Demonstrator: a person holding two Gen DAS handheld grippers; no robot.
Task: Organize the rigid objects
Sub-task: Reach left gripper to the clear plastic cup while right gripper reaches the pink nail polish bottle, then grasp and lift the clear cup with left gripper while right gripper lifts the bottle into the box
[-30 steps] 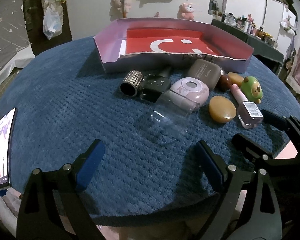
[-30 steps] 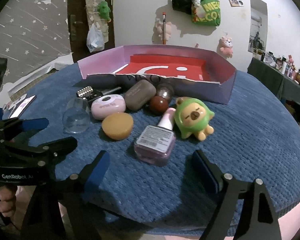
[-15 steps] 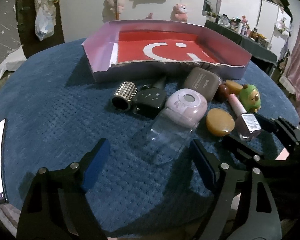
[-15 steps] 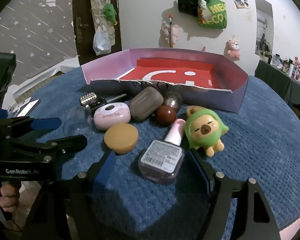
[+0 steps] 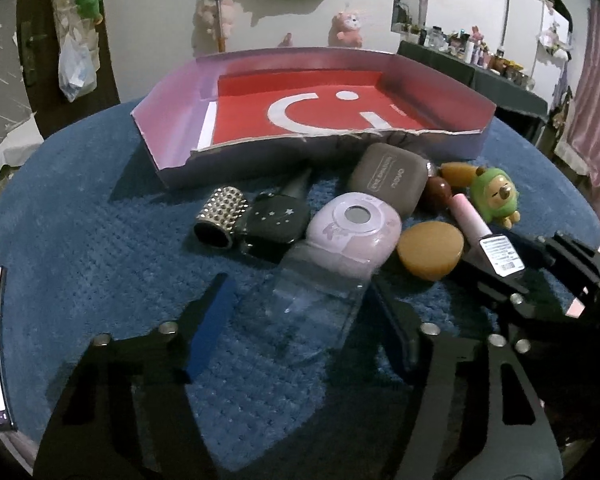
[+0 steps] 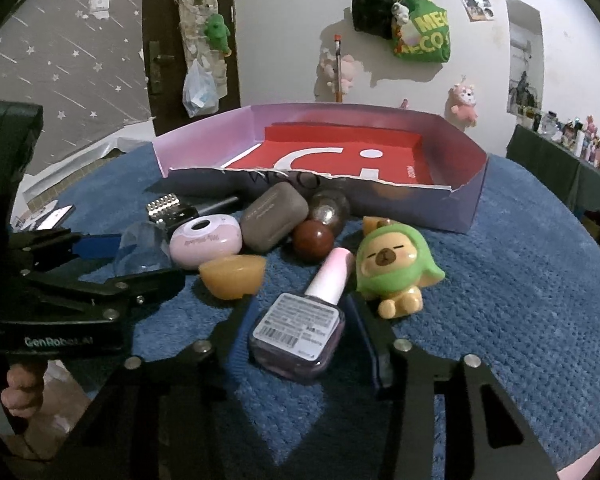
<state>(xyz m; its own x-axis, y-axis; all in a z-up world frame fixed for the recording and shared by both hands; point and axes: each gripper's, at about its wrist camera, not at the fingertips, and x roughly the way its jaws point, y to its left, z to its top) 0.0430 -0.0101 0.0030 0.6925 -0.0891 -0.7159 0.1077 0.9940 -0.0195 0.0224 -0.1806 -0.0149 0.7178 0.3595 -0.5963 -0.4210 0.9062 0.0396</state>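
A: What has just been changed?

B: Both sets of jaws have just been closing. The left gripper [image 5: 300, 312] is narrowed around the clear cup [image 5: 320, 304], which lies on its side between the fingers; contact is not yet plain.

A: And the right gripper [image 6: 300, 328]?

B: It is drawn in close on the bottle [image 6: 298, 326], framed between its fingers; a firm hold cannot be confirmed.

A: What is meant for the task?

B: Two pickups are judged imminent. The box [image 5: 172, 168] is seen ahead of both, still empty.
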